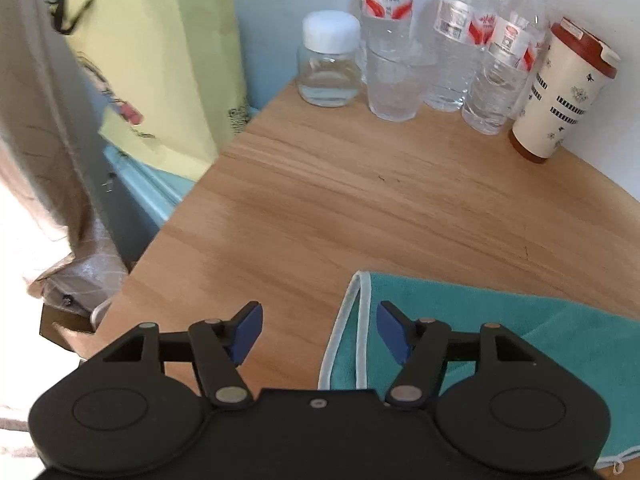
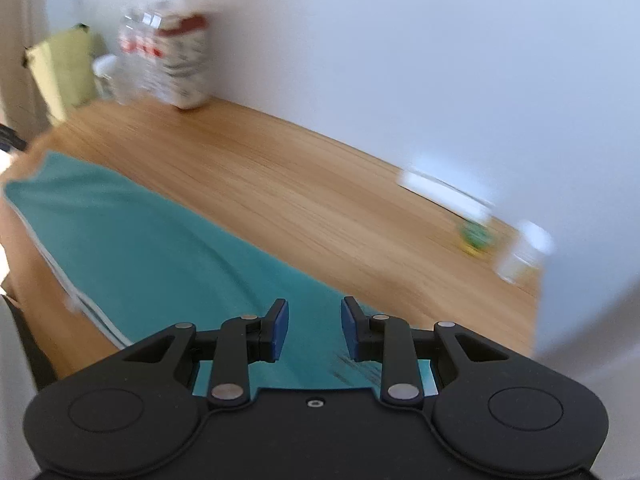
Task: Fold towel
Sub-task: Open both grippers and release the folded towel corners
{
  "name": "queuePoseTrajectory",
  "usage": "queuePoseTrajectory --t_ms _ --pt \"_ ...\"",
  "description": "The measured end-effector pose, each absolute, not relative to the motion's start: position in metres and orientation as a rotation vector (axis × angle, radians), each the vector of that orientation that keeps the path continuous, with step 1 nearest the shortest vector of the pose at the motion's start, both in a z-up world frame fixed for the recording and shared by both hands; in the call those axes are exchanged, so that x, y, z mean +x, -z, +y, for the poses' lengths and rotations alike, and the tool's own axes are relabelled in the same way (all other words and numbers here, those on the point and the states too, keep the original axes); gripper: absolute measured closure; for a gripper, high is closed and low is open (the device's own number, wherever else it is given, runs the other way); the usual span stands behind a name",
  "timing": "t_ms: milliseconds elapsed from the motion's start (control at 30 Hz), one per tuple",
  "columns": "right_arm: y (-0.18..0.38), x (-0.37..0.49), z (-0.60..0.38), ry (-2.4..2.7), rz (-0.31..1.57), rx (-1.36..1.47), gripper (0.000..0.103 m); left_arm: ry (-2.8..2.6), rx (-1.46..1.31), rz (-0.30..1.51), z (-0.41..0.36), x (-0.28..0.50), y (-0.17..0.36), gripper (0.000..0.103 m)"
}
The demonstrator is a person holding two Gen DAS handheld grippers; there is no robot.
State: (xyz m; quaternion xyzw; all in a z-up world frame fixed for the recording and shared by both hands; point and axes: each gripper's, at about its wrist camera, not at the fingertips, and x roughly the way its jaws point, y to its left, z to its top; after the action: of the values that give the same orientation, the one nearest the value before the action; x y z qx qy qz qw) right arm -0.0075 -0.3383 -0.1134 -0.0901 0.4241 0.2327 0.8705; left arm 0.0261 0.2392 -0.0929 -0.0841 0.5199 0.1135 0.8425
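A teal towel (image 1: pixel 500 328) with a pale trim lies flat on the wooden table (image 1: pixel 320 208), folded into a long strip. Its left corner sits just below my left gripper (image 1: pixel 319 330), whose blue pads (image 1: pixel 250 332) stand wide apart with nothing between them. In the blurred right wrist view the same towel (image 2: pixel 160 248) stretches from the far left to under my right gripper (image 2: pixel 314 328). That gripper hangs above the towel's near end, open partway, with nothing pinched between its pads (image 2: pixel 280 328).
At the back of the table stand a glass jar (image 1: pixel 330 60), three water bottles (image 1: pixel 392 40) and a cream cup with a red lid (image 1: pixel 560 92). A yellow-green bag (image 1: pixel 160 64) hangs past the table's left edge. Small blurred items (image 2: pixel 476 236) sit by the white wall on the right.
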Motion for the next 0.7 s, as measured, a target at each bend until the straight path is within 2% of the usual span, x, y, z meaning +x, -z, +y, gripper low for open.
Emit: queuePoseTrajectory --t_ms 300,700 --pt "0.112 0.011 -0.165 -0.728 0.871 -0.144 0.070 -0.015 -0.164 1.152 0.246 0.055 0.119 0.038" --pt "0.116 0.029 -0.080 -0.675 0.943 -0.072 0.070 0.130 -0.215 1.253 0.257 0.067 0.136 0.038"
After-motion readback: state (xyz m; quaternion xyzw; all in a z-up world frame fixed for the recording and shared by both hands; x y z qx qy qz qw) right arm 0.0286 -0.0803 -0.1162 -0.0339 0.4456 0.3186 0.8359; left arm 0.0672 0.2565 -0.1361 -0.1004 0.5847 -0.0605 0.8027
